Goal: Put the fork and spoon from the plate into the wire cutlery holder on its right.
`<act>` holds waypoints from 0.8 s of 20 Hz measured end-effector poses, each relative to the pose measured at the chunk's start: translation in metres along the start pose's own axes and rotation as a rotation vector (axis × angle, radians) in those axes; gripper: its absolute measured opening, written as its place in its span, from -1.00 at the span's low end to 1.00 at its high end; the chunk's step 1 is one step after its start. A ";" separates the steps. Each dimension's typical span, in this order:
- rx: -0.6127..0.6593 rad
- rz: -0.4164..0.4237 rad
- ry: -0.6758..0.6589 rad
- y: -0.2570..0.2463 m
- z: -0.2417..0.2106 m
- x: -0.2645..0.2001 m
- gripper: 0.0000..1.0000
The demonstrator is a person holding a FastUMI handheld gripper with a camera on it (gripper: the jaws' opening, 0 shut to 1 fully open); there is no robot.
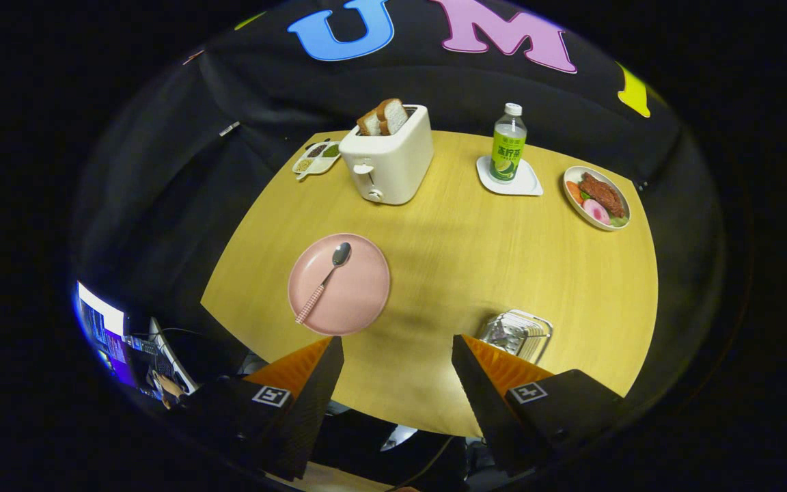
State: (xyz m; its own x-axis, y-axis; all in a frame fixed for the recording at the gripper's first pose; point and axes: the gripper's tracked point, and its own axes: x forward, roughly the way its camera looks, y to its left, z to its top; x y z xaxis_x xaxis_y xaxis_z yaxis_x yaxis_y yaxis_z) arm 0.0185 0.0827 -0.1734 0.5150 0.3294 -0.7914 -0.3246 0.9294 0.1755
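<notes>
- Our gripper [397, 348] hangs high above the round wooden table [462, 273], fingers spread wide apart with nothing between them; bare tabletop shows in the gap.
- The pink plate [359, 301] sits left of centre in the frame, just ahead of our left finger and slightly to its outside. On it lies the spoon [325, 280]; we see no fork on the plate.
- The spoon's long axis runs diagonally: bowl toward the upper right, pointing at the toaster [388, 160], and the checked handle toward the lower left, ending close to the plate's near rim. The handle end is the part nearer to us.
- The wire cutlery holder [518, 333] stands at the lower right of the frame, just beyond the tip of our right finger and partly hidden by it. Something metallic seems to lie in it, but we cannot tell what.
- We judge the coming move to be a swing left and down onto the handle, wrist turned so the fingers close across that diagonal, not along it.
- The bottle [508, 143] and the food plate [597, 198] stand well apart at the far side.
</notes>
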 end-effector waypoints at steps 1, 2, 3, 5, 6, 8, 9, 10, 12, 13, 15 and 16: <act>0.001 0.014 -0.002 0.014 -0.004 0.010 0.99; -0.002 0.018 -0.004 0.024 -0.004 0.017 0.99; -0.005 0.019 -0.012 0.031 -0.001 0.024 0.99; -0.004 0.028 -0.024 0.051 -0.001 0.041 0.99; -0.002 0.030 -0.029 0.061 0.001 0.049 0.99; 0.006 0.032 -0.037 0.077 0.002 0.066 0.99; 0.010 0.033 -0.046 0.084 0.004 0.076 0.99; 0.008 0.032 -0.050 0.090 0.004 0.084 0.99; 0.007 0.025 -0.027 0.099 -0.003 0.105 0.99; 0.013 0.023 -0.019 0.105 -0.004 0.115 0.99; 0.029 0.006 -0.003 0.110 -0.009 0.135 0.99; 0.036 -0.004 0.009 0.111 -0.013 0.145 0.99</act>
State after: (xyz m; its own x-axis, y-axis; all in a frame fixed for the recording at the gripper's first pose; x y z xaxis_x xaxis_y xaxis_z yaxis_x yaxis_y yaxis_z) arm 0.0470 0.2318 -0.2760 0.5092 0.3245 -0.7971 -0.2939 0.9361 0.1933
